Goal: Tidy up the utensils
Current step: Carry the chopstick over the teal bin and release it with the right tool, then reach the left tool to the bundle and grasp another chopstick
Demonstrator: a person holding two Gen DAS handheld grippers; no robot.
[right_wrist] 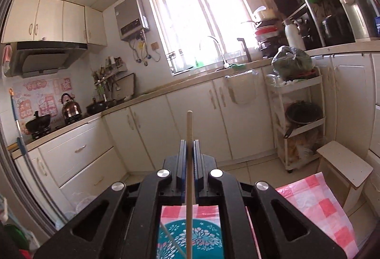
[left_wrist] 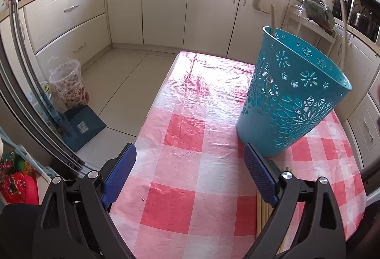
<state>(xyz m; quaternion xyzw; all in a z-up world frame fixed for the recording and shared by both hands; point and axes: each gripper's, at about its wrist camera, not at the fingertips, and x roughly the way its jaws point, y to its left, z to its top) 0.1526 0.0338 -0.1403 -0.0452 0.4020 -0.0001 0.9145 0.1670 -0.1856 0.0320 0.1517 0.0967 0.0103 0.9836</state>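
Observation:
A teal perforated holder (left_wrist: 292,95) stands on the red-and-white checked tablecloth (left_wrist: 190,130), right of centre, with one wooden chopstick (left_wrist: 272,20) sticking out of it. My left gripper (left_wrist: 190,173) is open and empty, low over the cloth just in front of the holder. Several wooden chopsticks (left_wrist: 263,211) lie on the cloth beside its right finger. My right gripper (right_wrist: 189,154) is shut on a wooden chopstick (right_wrist: 189,152), held upright above the holder (right_wrist: 190,240), whose inside shows below between the arms with another chopstick in it.
The table's left edge drops to the tiled floor, where a patterned bin (left_wrist: 68,85) and a blue dustpan (left_wrist: 83,126) stand. Cabinets and a counter run behind. A white rack (right_wrist: 299,121) and a stool (right_wrist: 344,168) stand to the right.

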